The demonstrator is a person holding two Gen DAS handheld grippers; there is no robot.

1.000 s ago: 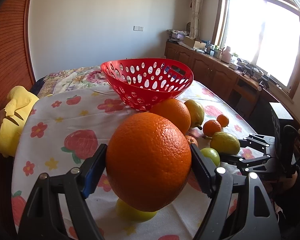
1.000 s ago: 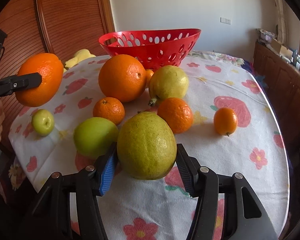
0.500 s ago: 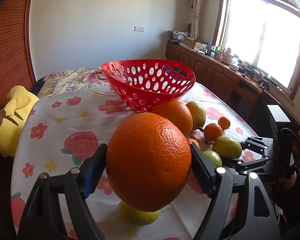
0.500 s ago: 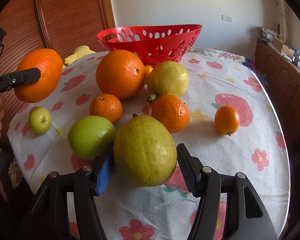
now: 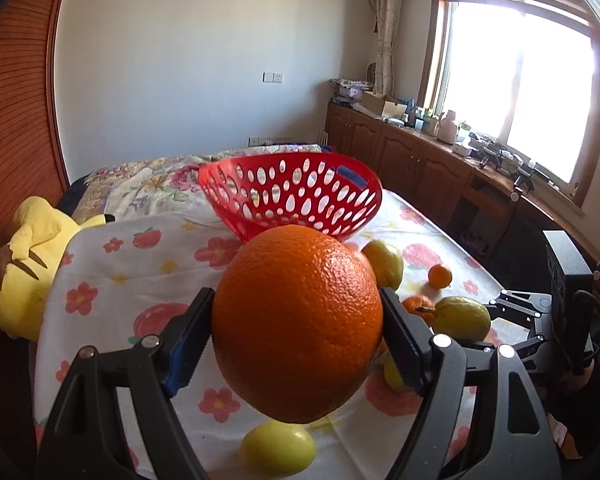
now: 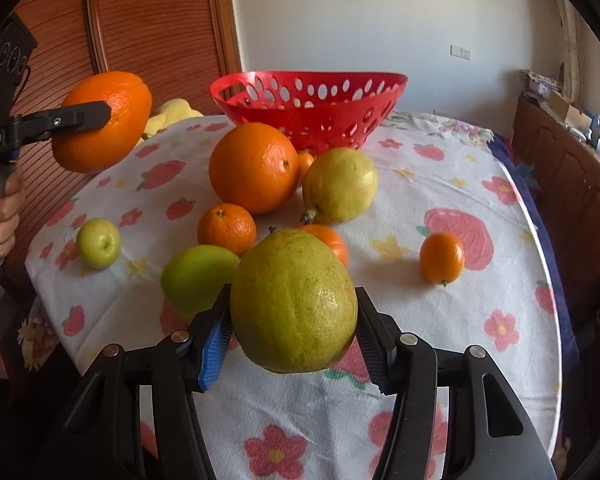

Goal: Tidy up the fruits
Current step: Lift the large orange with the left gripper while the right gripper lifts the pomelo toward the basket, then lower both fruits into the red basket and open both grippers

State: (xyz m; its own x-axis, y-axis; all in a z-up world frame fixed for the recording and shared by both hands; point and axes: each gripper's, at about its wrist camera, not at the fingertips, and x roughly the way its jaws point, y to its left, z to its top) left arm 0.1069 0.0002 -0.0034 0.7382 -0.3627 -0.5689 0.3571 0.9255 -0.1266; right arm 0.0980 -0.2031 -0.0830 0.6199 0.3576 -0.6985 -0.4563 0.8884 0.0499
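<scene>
While the left gripper [image 5: 296,332] squeezes a big orange [image 5: 298,322], only the right view shows the right gripper [image 6: 294,334] squeezing a lemon [image 6: 294,300].

Left gripper [image 5: 296,332]: black angular finger arms, silver round screws, one blue ribbed pad. Right gripper [image 6: 296,340]: same build. Left body bears white lettering, possibly a brand name.

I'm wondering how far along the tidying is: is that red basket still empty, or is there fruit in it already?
Looks empty. Through the red basket holes only wall and cloth show, and no fruit rises above its rim; its very bottom is hidden.
</scene>
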